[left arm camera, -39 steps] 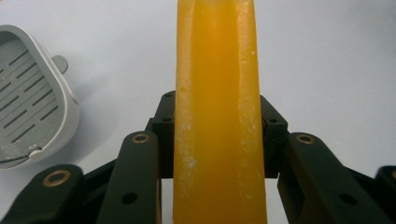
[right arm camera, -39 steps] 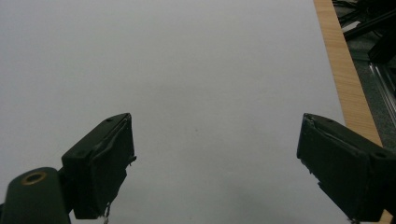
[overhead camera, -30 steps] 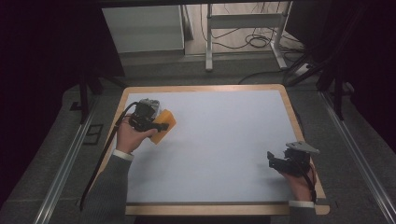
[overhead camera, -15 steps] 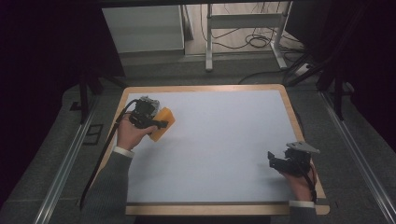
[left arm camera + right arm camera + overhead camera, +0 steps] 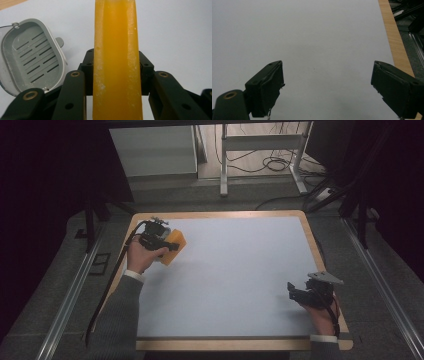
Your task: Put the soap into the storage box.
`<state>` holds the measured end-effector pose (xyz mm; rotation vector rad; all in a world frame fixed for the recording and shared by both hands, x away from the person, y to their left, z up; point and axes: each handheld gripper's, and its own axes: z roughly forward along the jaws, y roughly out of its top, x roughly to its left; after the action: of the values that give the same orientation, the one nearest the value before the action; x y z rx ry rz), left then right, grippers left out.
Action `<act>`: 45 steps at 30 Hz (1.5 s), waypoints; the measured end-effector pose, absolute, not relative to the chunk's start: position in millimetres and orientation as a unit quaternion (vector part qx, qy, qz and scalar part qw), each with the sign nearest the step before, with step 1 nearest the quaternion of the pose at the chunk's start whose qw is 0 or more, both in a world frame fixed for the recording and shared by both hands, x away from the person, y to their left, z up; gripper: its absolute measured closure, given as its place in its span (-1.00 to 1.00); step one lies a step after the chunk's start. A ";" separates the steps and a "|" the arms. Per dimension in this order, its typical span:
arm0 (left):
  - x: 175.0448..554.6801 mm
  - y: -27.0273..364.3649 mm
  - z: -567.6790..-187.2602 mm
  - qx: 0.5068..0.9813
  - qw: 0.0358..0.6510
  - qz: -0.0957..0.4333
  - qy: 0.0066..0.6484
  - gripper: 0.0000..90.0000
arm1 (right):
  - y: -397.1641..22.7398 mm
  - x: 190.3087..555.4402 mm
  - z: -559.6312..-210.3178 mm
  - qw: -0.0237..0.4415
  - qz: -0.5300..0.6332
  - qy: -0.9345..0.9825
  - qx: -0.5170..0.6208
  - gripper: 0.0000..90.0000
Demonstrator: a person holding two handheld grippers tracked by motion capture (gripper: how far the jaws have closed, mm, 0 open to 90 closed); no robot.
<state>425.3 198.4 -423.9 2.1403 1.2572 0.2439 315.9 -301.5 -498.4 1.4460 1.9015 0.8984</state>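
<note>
**Orange soap clamped in left gripper, right gripper idle**

Black jaws of the right gripper stood wide apart with nothing between them, near the table's near right corner, the right hand resting by the wooden rim. In the right gripper view they framed bare white tabletop. Farther off, at the far left, the left hand held the left gripper clenched on an orange soap bar, which stood upright between the jaws. Just beside it, in the left gripper view, a grey slotted soap dish lay on the table.
</note>
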 end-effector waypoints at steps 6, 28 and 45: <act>430.8 202.3 -426.6 0.811 0.315 0.091 0.484 0.35 | -301.3 316.0 -498.9 0.290 0.335 0.713 0.543 -0.75; 456.4 226.2 -424.9 0.782 0.326 0.089 0.524 0.35 | -301.3 316.4 -499.8 0.291 0.333 0.714 0.543 -0.75; 477.4 244.5 -430.5 0.760 0.324 0.085 0.557 0.35 | -302.2 316.7 -500.0 0.289 0.332 0.714 0.545 -0.75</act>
<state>477.4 244.5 -430.5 1.9928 1.4612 0.2220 316.7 -302.2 -500.0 1.4539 1.9040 0.8859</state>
